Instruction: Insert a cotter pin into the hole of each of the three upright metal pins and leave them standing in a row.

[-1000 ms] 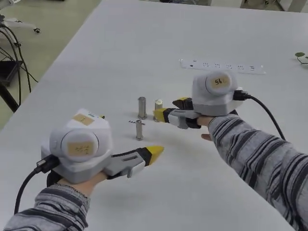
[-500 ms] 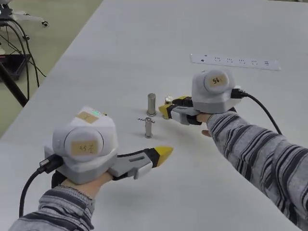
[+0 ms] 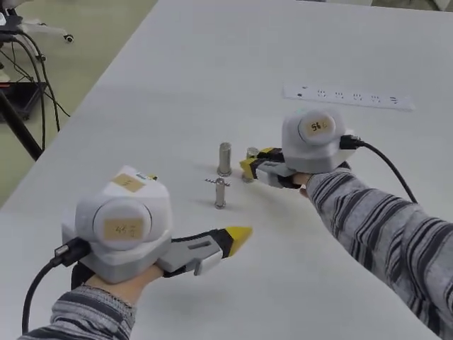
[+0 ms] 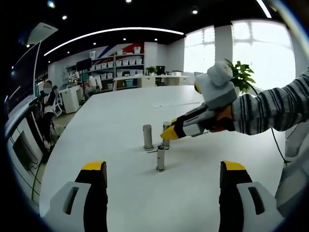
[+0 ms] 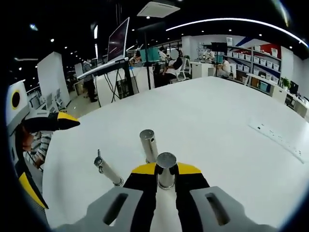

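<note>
The right gripper [image 5: 166, 171] clamped a metal pin [image 5: 166, 160] between its jaws, a bare pin [image 5: 148, 142] just ahead, while the left gripper [image 4: 163, 168] gaped wide, the cottered pin [image 4: 161, 158] ahead.

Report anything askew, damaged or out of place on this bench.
Nothing looks damaged or spilled. The three short grey metal pins stand in a triangle, not a row: the front pin carries a thin cotter pin, the back pin is bare, and the right gripper is shut on the third pin.
</note>
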### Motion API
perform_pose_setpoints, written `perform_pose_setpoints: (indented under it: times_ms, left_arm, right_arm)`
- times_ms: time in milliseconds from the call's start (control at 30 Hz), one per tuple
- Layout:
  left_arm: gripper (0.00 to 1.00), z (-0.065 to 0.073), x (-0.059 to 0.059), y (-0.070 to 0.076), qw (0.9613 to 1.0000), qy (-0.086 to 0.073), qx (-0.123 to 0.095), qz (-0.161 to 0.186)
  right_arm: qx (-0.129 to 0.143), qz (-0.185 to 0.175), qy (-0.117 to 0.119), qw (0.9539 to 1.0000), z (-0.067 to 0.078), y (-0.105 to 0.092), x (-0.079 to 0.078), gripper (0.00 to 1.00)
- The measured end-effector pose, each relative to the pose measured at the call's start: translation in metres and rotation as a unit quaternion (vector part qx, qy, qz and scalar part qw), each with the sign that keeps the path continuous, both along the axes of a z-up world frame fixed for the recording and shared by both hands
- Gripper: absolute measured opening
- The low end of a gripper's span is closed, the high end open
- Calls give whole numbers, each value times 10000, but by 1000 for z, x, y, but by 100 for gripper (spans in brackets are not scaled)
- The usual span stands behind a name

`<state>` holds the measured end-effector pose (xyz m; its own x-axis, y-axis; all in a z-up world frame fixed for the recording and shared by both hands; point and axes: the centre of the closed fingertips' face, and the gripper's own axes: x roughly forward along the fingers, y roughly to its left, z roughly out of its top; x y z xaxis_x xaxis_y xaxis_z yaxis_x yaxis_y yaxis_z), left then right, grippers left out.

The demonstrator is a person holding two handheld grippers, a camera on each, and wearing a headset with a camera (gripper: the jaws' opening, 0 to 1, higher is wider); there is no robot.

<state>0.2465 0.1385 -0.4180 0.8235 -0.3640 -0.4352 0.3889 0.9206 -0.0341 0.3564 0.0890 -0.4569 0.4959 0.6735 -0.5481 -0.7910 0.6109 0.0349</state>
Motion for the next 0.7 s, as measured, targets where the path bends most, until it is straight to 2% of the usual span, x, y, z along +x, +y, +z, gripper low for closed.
perform_pose_setpoints:
  times_ms: [267, 367, 433, 700]
  left_arm:
    - [96, 4, -3, -3, 10000, -72, 35, -40]
    - [95, 6, -6, -7, 9999, -32, 54, -92]
    - [92, 8, -7, -8, 9999, -73, 31, -93]
    - [92, 10, -9, -13, 9998, -121, 49, -177]
  right_arm:
    - [18, -88, -108, 9999, 11, -17, -14, 8]
    - [28, -118, -112, 9999, 14, -26, -22, 8]
    - [18, -133, -105, 9999, 14, -31, -28, 8]
    - [-78, -141, -130, 9998, 11, -45, -47, 8]
